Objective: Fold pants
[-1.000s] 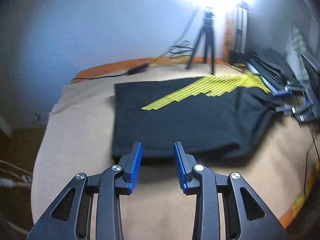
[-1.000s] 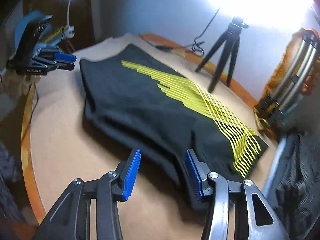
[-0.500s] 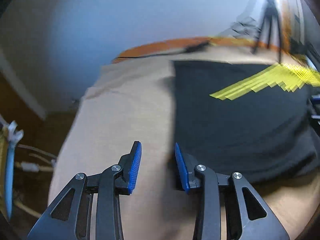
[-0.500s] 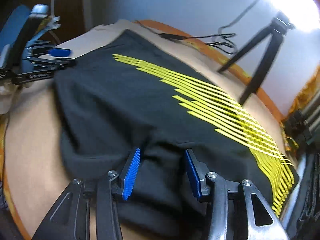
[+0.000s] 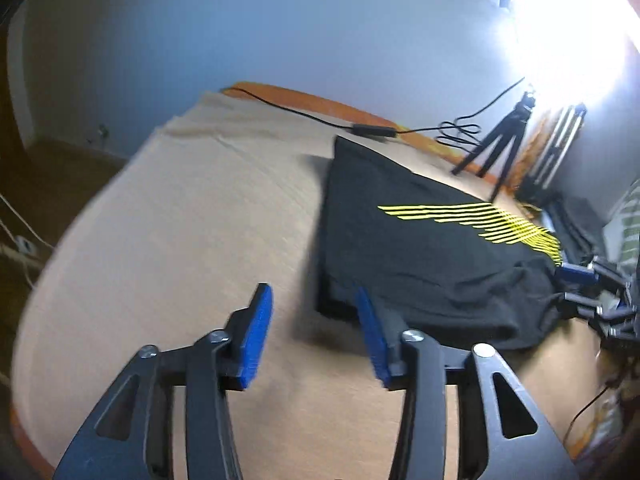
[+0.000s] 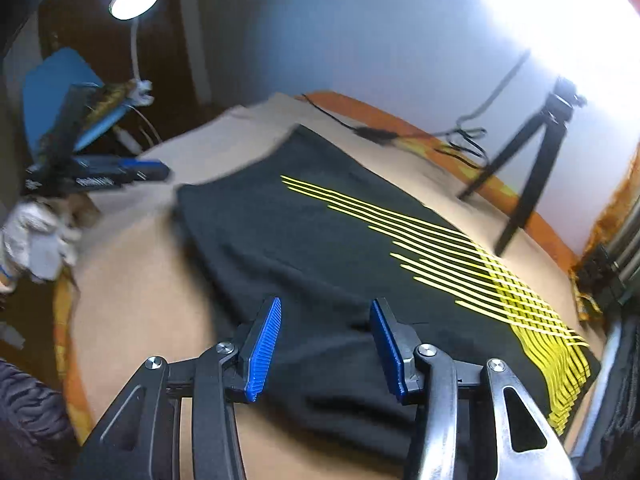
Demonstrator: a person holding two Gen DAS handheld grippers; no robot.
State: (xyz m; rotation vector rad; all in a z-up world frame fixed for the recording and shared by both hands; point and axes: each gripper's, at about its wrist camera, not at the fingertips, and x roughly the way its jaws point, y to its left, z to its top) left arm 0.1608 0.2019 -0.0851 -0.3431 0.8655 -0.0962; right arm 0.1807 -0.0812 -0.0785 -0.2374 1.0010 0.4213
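Note:
Black pants (image 5: 408, 252) with yellow stripes lie folded on the tan table; they also show in the right wrist view (image 6: 320, 256). My left gripper (image 5: 312, 332) is open and empty, just off the pants' near left corner, its right finger over the edge. My right gripper (image 6: 324, 344) is open and empty, hovering over the pants' near edge. The left gripper shows at the left of the right wrist view (image 6: 120, 172); the right gripper shows at the far right of the left wrist view (image 5: 592, 288).
A black tripod (image 6: 532, 168) stands at the back right, with a black cable and adapter (image 5: 372, 130) along the table's (image 5: 180, 240) far orange edge. A desk lamp (image 6: 134, 2) and blue chair (image 6: 52, 92) sit off the table's left. Dark clothing is piled at the right (image 5: 580, 216).
The left gripper has swung back toward the pants' near left corner after looking away to the left. The right gripper has moved forward over the pants' near edge. Both stay open.

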